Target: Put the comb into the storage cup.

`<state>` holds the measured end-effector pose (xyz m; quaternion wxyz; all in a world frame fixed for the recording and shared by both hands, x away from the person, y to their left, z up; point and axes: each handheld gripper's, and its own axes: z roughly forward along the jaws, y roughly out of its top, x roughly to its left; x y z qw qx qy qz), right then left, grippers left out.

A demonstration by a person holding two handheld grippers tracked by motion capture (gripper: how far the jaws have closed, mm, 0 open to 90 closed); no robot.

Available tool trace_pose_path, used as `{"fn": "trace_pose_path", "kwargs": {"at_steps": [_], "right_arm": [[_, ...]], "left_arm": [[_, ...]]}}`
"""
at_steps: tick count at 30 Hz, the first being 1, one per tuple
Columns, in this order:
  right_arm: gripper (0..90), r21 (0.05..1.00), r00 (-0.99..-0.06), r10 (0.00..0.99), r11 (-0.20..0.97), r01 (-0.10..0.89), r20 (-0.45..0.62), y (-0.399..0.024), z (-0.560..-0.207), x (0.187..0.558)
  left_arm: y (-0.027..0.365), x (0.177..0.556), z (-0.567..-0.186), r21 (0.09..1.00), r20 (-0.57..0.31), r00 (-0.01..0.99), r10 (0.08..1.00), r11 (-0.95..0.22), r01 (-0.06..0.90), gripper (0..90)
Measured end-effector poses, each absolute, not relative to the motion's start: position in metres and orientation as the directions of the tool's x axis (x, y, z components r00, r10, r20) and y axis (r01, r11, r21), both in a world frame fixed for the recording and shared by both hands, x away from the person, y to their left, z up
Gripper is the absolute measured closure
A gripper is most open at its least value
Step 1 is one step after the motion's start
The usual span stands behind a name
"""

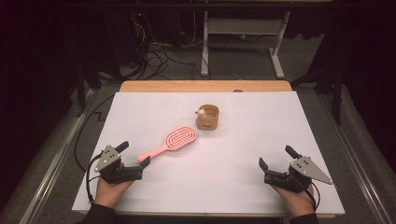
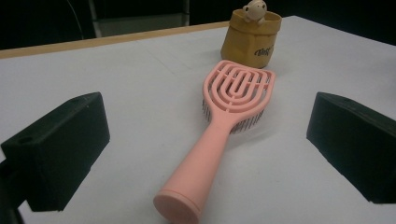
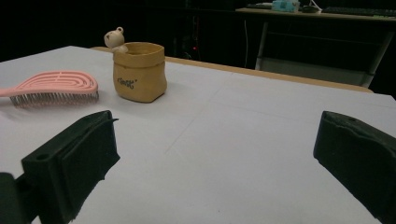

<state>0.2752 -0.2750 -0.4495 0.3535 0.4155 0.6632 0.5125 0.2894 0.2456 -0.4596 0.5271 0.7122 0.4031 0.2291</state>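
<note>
A pink hairbrush (image 1: 170, 141) lies bristles down on the white table (image 1: 243, 140), its handle pointing toward my left gripper (image 1: 134, 154). That gripper is open, and in the left gripper view the brush (image 2: 224, 126) lies between the jaws' lines with its handle end close. A small tan pouch-shaped pot (image 1: 208, 117) with a little bear figure (image 1: 201, 112) on its rim stands beyond the brush head. My right gripper (image 1: 279, 157) rests open at the front right, with nothing between its jaws. In the right gripper view the pot (image 3: 139, 71) and brush (image 3: 53, 87) sit at the left.
The table's wooden far edge (image 1: 205, 86) runs along the back. Behind it are a dark floor with cables (image 1: 159, 56) and a white desk frame (image 1: 243, 37). A person's hands (image 1: 109, 191) hold both grippers at the near edge.
</note>
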Motion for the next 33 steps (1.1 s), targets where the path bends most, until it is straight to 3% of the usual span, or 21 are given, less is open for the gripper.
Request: {"fn": "trace_pose_path", "kwargs": {"at_steps": [5, 12, 13, 18, 21, 23, 24, 29, 33], "right_arm": [[0.3, 0.973, -0.401, 0.915, 0.125, 0.192, -0.038, -0.276, -0.45, 0.275], [0.3, 0.973, -0.408, 0.912, 0.131, 0.191, -0.042, -0.273, -0.45, 0.276], [0.3, 0.973, -0.408, 0.912, 0.131, 0.191, -0.042, -0.273, -0.45, 0.276], [0.3, 0.973, -0.409, 0.912, 0.128, 0.192, -0.039, -0.272, -0.451, 0.277], [0.3, 0.972, -0.414, 0.91, 0.129, 0.194, -0.039, -0.271, -0.451, 0.277], [0.3, 0.972, -0.415, 0.909, 0.132, 0.194, -0.041, -0.271, -0.451, 0.277], [0.3, 0.972, -0.416, 0.909, 0.133, 0.193, -0.042, -0.27, -0.451, 0.277], [0.3, 0.973, -0.426, 0.904, 0.136, 0.189, -0.044, -0.269, -0.451, 0.277], [0.3, 0.973, -0.425, 0.904, 0.138, 0.186, -0.047, -0.269, -0.451, 0.278]], "left_arm": [[0.247, 0.289, -0.46, 0.93, -0.098, 0.567, 0.818, -0.128, 0.345, 0.0], [0.255, 0.287, -0.46, 0.925, -0.091, 0.55, 0.83, -0.135, 0.356, 22.2], [0.255, 0.287, -0.46, 0.925, -0.091, 0.55, 0.83, -0.135, 0.356, 30.9], [0.256, 0.29, -0.461, 0.909, -0.093, 0.537, 0.839, -0.148, 0.39, 53.6], [0.258, 0.297, -0.463, 0.887, -0.16, 0.493, 0.855, -0.095, 0.452, 67.6], [0.257, 0.303, -0.466, 0.871, -0.154, 0.47, 0.869, -0.105, 0.48, 83.7], [0.256, 0.306, -0.467, 0.86, -0.138, 0.451, 0.882, -0.119, 0.497, 87.5], [0.254, 0.315, -0.472, 0.819, -0.111, 0.435, 0.894, -0.166, 0.55, 88.7], [0.254, 0.32, -0.474, 0.789, -0.148, 0.442, 0.885, -0.164, 0.593, 88.6]]}}
